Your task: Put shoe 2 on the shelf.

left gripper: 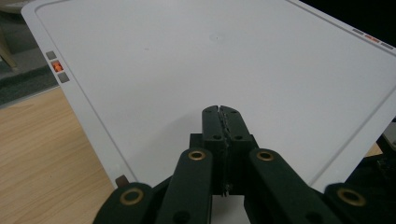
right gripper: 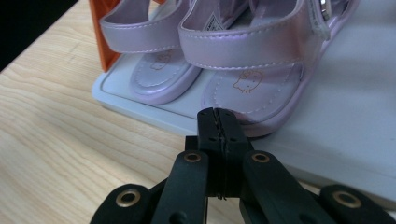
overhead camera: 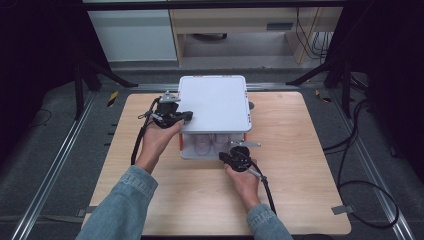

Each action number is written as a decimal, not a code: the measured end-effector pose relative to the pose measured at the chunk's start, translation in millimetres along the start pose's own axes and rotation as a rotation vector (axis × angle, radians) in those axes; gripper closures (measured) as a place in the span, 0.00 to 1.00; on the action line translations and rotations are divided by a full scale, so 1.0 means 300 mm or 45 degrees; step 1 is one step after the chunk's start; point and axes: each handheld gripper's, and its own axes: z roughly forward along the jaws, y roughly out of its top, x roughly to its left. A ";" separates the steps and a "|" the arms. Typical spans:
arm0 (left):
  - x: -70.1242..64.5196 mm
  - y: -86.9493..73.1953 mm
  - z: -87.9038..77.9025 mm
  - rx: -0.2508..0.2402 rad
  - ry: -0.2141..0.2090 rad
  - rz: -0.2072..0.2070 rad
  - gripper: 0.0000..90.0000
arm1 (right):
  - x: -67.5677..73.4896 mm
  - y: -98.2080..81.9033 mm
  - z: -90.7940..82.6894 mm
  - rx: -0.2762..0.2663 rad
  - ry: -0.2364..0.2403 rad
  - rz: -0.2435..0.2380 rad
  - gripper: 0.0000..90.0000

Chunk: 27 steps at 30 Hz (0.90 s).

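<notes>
Right gripper view puts my right claw (right gripper: 218,112), jaws pressed together on nothing, just short of the lilac sandals (right gripper: 224,70) on the rack's lower shelf (right gripper: 355,140). My left claw (left gripper: 219,108), also closed, rests on the top shelf (left gripper: 210,56), steadying. I should open before reaching for a heel strap.

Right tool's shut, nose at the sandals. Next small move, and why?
Probably open the right tool and ease forward onto the nearer sandal. Its jaws are closed with nothing between them, just short of the sole's edge on the lower shelf, while the shut left tool sits over the rack's top panel.
</notes>
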 end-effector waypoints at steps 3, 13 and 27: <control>0.001 0.000 0.000 0.001 -0.001 -0.001 0.99 | -0.007 0.003 0.003 0.004 0.010 0.011 1.00; -0.004 -0.005 -0.015 -0.033 0.066 0.012 0.74 | 0.003 0.015 -0.018 -0.014 0.016 -0.034 0.84; 0.058 -0.095 -0.182 -0.159 0.193 0.018 0.07 | 0.014 0.023 -0.107 -0.008 -0.083 -0.237 0.26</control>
